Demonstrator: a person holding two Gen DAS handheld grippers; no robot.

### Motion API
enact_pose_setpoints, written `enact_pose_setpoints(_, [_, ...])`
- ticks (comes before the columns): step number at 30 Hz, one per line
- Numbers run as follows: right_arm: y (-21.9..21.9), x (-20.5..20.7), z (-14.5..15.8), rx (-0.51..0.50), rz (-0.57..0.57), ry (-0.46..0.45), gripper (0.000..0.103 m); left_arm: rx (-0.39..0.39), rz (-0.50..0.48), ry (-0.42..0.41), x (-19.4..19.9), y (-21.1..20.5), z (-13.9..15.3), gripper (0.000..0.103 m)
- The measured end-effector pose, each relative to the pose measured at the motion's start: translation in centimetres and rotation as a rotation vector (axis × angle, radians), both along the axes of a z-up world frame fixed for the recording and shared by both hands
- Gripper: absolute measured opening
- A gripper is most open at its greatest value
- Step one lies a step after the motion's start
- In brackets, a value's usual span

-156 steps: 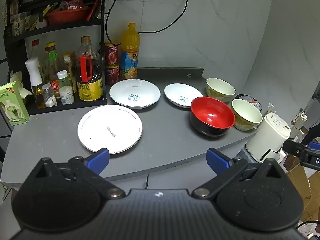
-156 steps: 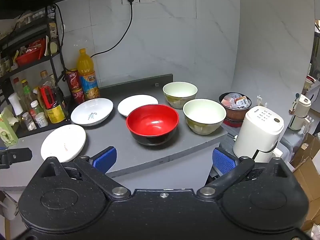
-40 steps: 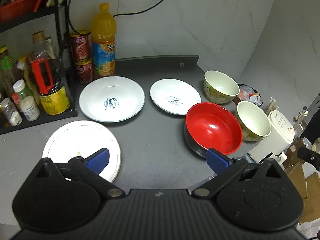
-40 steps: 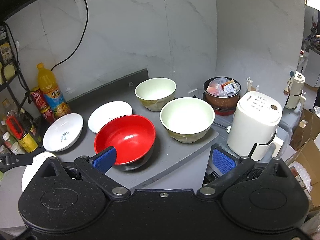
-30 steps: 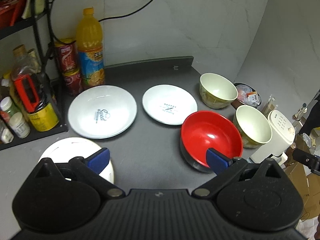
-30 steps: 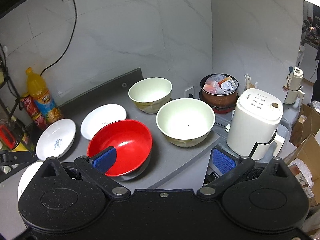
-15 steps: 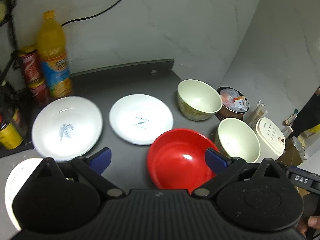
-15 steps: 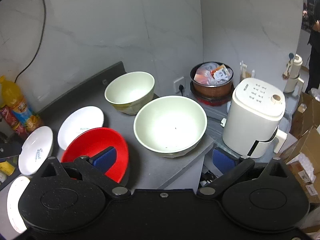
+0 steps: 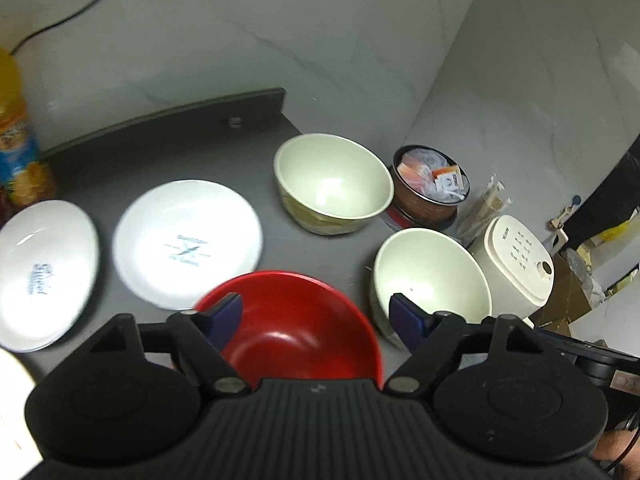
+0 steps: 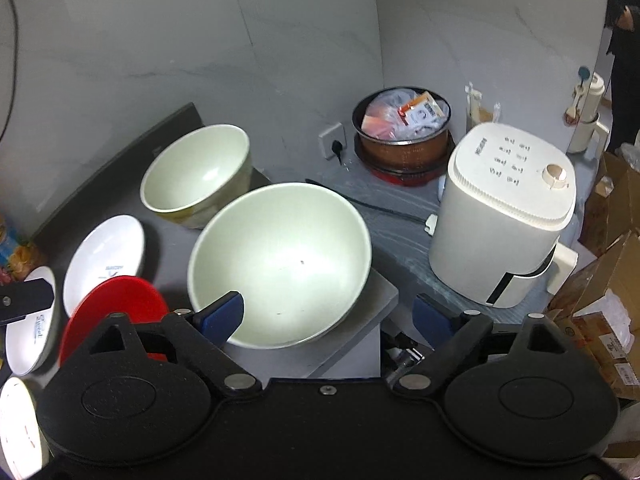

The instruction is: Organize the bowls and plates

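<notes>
1. Left gripper [image 9: 316,314]: jaws spread wide, nothing held. Hovering over near side of red bowl [image 9: 296,328]; left pad over its near-left rim, right pad over the gap between red bowl and near cream bowl [image 9: 430,280]. Contact with either bowl: cannot tell.
2. Right gripper [image 10: 328,316]: jaws wide apart, empty. Left pad overlapping near-left rim of near cream bowl [image 10: 280,256]; right pad past the counter edge [image 10: 384,292], off the bowl. Touching or just above: cannot tell.
3. Near cream bowl upright at the right front corner of grey counter [image 9: 120,152], just right of red bowl, apparently not touching it.
4. Beyond: far cream bowl [image 9: 332,184] upright, behind the near one, close but apart.
5. Left of bowls: small white plate [image 9: 188,240] with dark print, just behind red bowl; deeper white plate [image 9: 44,272] with blue lettering further left. Blurred.
6. Far left edge: orange drink bottle [image 9: 20,152] against the wall.
7. Left wrist only: orange bottle as such, full red bowl interior, part of a hand [image 9: 616,444] at lower right.
8. Right wrist only: wall socket [image 10: 334,146], white appliance [image 10: 500,216] on lower surface, brown pot of packets [image 10: 404,136] behind it, cardboard boxes [image 10: 612,280] at right, sliver of flat white plate [image 10: 16,428] bottom left, red bowl mostly hidden behind gripper body.
</notes>
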State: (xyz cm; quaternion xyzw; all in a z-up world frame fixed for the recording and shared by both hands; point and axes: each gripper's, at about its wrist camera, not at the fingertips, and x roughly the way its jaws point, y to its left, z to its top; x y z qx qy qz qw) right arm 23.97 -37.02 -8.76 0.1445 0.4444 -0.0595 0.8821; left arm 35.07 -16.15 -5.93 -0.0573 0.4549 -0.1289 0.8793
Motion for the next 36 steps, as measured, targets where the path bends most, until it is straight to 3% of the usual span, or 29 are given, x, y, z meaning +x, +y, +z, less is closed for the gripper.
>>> enact_pose_setpoints(16, [-3.7, 4.2, -4.8, 0.085, 0.035, 0.135, 0.066, 0.024, -0.052, 0.105, 6.3, -6.7, -4.8, 0.059])
enact_pose_setpoints(24, [-4.0, 5.8, -6.7, 0.136, 0.067, 0.182, 0.048, 0.047, -0.069, 0.187, 8.4, -8.3, -7.5, 0.045])
enact_pose_setpoints(27, [-4.0, 6.2, -7.0, 0.143, 0.086, 0.188, 0.039, 0.057, -0.068, 0.222, 9.1, -8.8, -8.5, 0.035])
enact_pose_setpoints(29, [-4.1, 6.4, -7.2, 0.164, 0.094, 0.192, 0.028, 0.053, -0.07, 0.249, 9.4, -9.0, -9.1, 0.024])
enact_pose_setpoints(31, [-4.0, 6.6, -7.3, 0.189, 0.11, 0.19, 0.019, 0.056, -0.066, 0.271, 9.8, -9.3, -9.7, 0.02])
enact_pose_setpoints(34, [-3.8, 6.7, -7.2, 0.182, 0.123, 0.182, 0.017, 0.047, -0.072, 0.29, 9.9, -9.5, -10.2, 0.01])
enact_pose_setpoints(36, [-3.9, 6.6, -7.2, 0.195, 0.115, 0.177, 0.016, 0.046, -0.065, 0.293, 9.9, -9.6, -10.2, 0.01])
